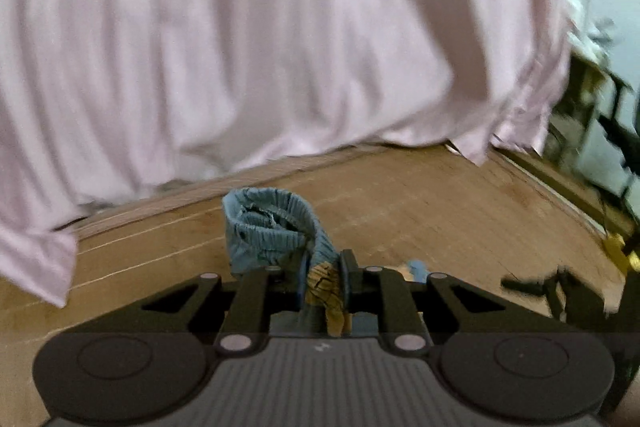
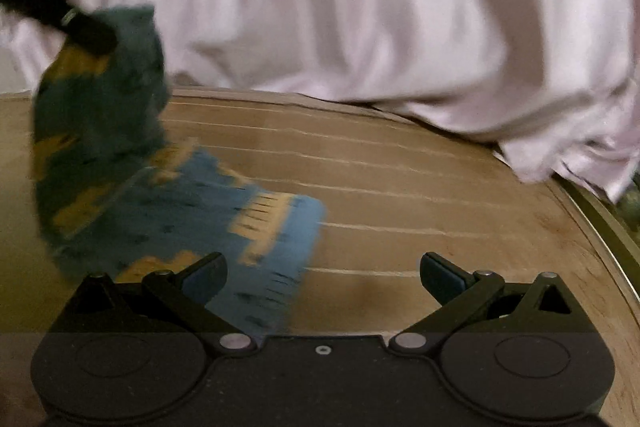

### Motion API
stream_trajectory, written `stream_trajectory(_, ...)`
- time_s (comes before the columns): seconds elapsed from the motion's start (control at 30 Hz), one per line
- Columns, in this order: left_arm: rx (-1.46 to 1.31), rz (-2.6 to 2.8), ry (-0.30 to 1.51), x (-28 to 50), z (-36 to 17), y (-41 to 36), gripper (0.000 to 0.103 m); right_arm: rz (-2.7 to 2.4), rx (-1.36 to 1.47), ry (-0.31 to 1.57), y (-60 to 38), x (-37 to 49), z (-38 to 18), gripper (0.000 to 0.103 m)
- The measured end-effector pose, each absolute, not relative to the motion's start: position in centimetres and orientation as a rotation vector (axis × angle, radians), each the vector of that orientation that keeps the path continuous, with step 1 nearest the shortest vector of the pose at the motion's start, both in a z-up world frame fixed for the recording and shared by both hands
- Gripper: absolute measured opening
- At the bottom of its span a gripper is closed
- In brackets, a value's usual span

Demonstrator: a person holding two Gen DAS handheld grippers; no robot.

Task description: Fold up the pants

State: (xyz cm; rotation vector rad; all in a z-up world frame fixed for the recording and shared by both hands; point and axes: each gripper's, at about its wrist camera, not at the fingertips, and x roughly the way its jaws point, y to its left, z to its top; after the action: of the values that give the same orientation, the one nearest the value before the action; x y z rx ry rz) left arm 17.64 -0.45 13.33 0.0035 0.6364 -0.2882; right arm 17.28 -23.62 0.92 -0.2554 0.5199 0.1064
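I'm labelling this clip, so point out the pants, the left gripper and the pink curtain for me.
pants (image 2: 120,163), right wrist view, on the blue and yellow patterned leg.
left gripper (image 1: 323,279), left wrist view, midway between its fingertips, shut on fabric.
pink curtain (image 1: 240,27), left wrist view, on its hanging folds.

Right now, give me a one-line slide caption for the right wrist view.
Open right gripper hovers over the wooden table while the left gripper lifts blue-and-yellow pants before a pink curtain.

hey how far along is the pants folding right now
Early. Nothing looks folded yet: the pants hang bunched and trail onto the table. In hand: the left gripper is shut on the waistband and holds it up. Left: the right gripper is open and empty; spreading flat and every fold remain.
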Motion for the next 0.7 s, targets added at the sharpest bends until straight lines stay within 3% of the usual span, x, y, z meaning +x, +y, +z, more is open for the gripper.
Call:
stream_trajectory(0.33, 0.238, -0.513, 0.758, 18.7, 6.8, -13.2, 0.019, -0.092, -0.223, 0.583, -30.2, 17.9, 0.6, 0.102)
stream_trajectory(0.6, 0.163, -0.606, 0.801, 19.4, 1.5, -14.2, 0.02, -0.098, -0.22, 0.578, -30.1, 18.1, 0.0, 0.102)
stream_trajectory(0.67, 0.156, -0.642, 0.816, 19.4, 1.6, -13.6, 0.028, -0.092, -0.219, 0.566, -29.8, 18.3, 0.0, 0.102)
stream_trajectory(0.7, 0.147, -0.652, 0.82, 19.1, 2.0, -12.9, 0.048, -0.084, -0.207, 0.556, -29.7, 18.2, 0.0, 0.102)
